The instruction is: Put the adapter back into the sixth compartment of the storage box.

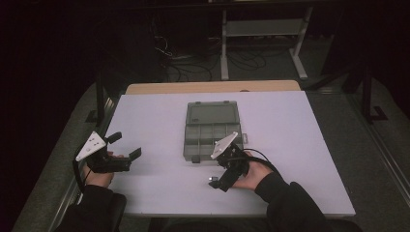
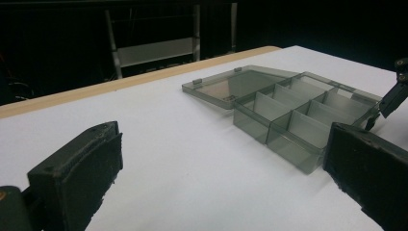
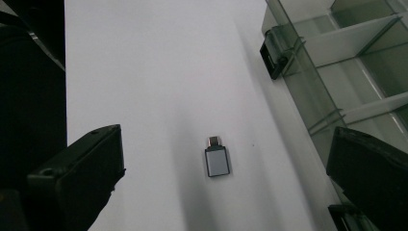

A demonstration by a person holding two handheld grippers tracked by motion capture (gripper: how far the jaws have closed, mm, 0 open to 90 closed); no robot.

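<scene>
White tabletop (image 1: 159, 121), small grey adapter (image 3: 217, 160) between wide-open right tongs (image 3: 221, 178); left tongs (image 2: 221, 178) likewise agape

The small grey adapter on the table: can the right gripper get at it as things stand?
Probably yes. The right gripper hangs open over the adapter, which lies alone on bare table, beside the open organizer box.

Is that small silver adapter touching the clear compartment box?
Apart. In the right gripper view, bare white table separates the small silver adapter from the clear compartment box.

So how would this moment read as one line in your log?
left gripper: open, idle | right gripper: open over small adapter | organizer box: lid open, compartments empty
</scene>
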